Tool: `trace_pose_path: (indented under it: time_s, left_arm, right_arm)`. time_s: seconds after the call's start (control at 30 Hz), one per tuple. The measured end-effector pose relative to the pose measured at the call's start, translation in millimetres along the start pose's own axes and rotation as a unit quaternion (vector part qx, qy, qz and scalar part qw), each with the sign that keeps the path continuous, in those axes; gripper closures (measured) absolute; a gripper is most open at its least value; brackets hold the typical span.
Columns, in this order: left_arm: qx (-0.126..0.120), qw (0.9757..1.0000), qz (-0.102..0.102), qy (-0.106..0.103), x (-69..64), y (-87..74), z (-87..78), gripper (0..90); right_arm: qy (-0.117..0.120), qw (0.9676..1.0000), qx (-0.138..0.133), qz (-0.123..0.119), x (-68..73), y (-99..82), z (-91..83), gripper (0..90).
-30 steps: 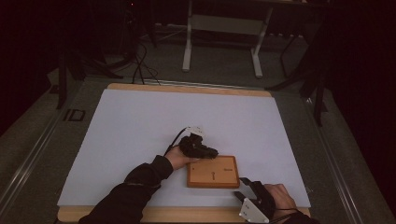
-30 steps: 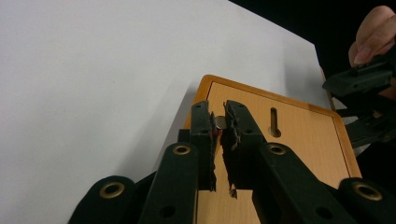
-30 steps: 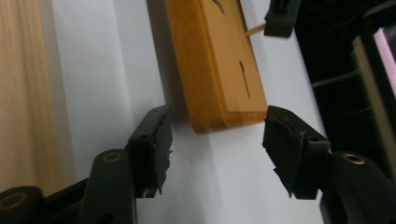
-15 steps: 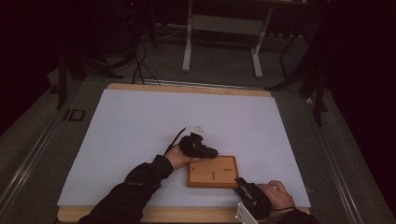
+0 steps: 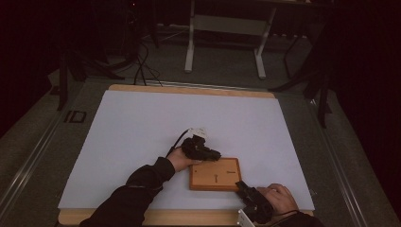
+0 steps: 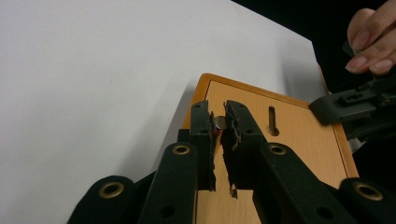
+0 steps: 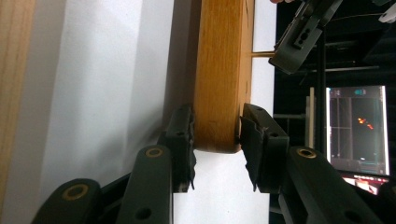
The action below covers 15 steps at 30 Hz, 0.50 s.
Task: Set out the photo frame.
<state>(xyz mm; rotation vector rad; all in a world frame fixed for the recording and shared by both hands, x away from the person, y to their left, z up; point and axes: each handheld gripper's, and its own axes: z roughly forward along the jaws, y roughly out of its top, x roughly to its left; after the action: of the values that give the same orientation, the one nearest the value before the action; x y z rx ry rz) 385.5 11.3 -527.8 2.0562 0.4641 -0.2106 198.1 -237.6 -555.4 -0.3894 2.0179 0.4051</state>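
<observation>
Wooden box (image 5: 214,174) flat on white sheet (image 5: 142,127) of worktop (image 5: 189,89), near front edge, keyhole slot in top face. Left tongs (image 6: 218,128) over box's top-left area, jaws nearly closed w/ small round knob (image 6: 219,122) between them. Right tongs (image 7: 216,135) straddle box's near-right corner, jaws against both faces, gripping it.

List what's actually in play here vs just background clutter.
In play: wooden box; small peg on its top, between the left gripper fingers; right gripper, fingers astride the box's corner; slot in the top.

Background: white sheet, table edge, metal stand, floor cables, monitor.
</observation>
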Motion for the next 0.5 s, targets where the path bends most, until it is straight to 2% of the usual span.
trace_pose_path:
  time_s: [0.13,0.17,0.27,0.3,0.37,0.43,0.5]
  left_arm:
    - [-0.001,1.0000,-0.001,0.000,0.2,0.2,-1.1,81.2]
    - [-0.007,1.0000,0.001,0.002,-0.1,0.2,-2.3,78.5]
    - [-0.019,0.9996,0.008,0.020,-3.6,2.1,-9.1,61.9]
    - [-0.023,0.9991,0.015,0.033,-5.8,2.8,-12.4,59.2]
    - [-0.033,0.9981,0.021,0.048,-9.5,4.1,-18.9,46.2]
    - [-0.038,0.9978,0.027,0.047,-12.6,4.6,-25.4,39.2]
    - [-0.042,0.9976,0.036,0.042,-15.5,3.8,-31.6,26.7]
  right_arm:
    - [0.007,0.9999,-0.005,0.006,-2.7,-1.3,-0.2,65.5]
    - [0.008,0.9999,-0.007,0.009,-3.7,-1.7,-0.3,65.4]
    - [0.011,0.9998,-0.011,0.015,-6.8,-2.8,-0.8,65.7]
    - [0.011,0.9998,-0.011,0.016,-7.6,-3.0,-0.9,65.8]
    - [0.010,0.9997,-0.011,0.017,-9.0,-3.2,-1.4,66.2]
    - [0.011,0.9997,-0.013,0.018,-10.9,-3.6,-1.8,66.5]
    - [0.012,0.9995,-0.015,0.026,-12.5,-4.0,-2.2,66.7]
